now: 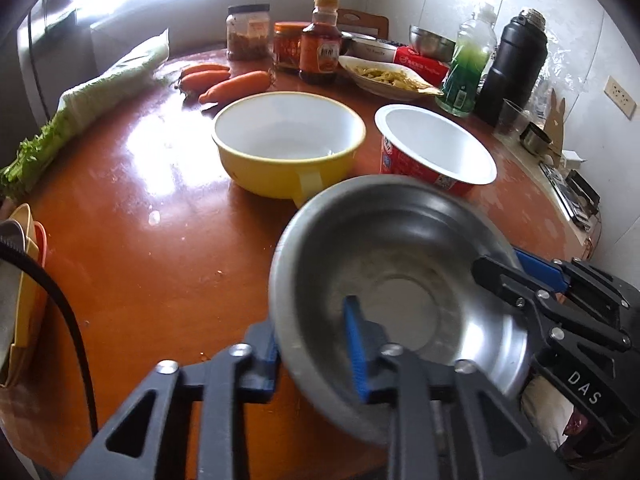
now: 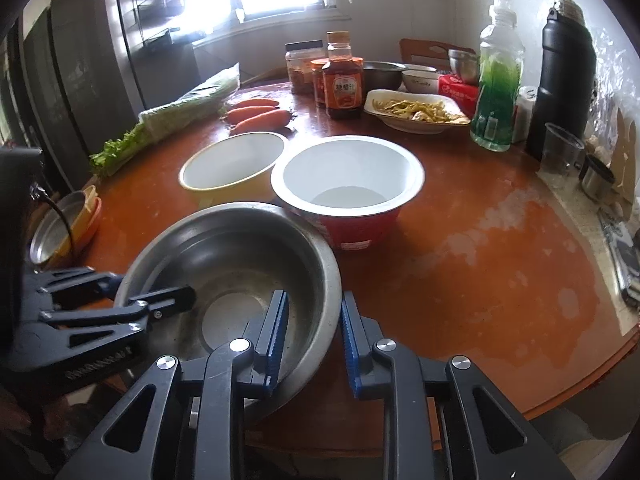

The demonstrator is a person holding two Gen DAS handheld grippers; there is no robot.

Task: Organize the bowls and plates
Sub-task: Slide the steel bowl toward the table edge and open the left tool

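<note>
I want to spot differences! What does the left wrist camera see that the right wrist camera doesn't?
Only left: a wall socket. Only right: a small white bottle behind the green bottle. Both: the steel bowl with the left gripper and right gripper clamped on its rim, the yellow bowl, carrots.

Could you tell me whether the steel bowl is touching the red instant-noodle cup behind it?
Cannot tell. In both wrist views the steel bowl's far rim overlaps the red cup, hiding any contact or gap.
</note>
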